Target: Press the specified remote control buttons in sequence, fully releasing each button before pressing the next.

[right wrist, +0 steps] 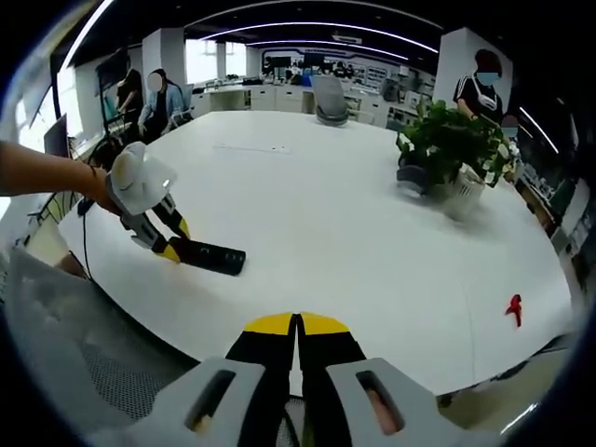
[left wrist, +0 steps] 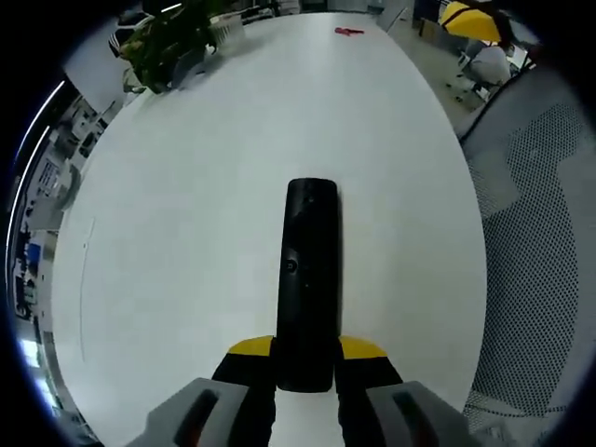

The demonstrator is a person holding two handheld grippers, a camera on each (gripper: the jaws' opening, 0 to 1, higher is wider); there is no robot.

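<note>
On the white table (right wrist: 372,233) of an open office, our left gripper (left wrist: 305,372) clamps the remote control (left wrist: 307,279) near the table's edge, steadying it while our right gripper (right wrist: 296,340), fingers pressed together, hangs well apart as presser.

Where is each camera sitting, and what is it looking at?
Left gripper view: rides on the left gripper, looking along the black remote in its jaws, across the white table.
Right gripper view: rides on the right gripper, jaws together, at the table's edge, facing the left gripper holding the remote; a person's forearm shows.
Shared: the remote, table, potted plant and small red object.
</note>
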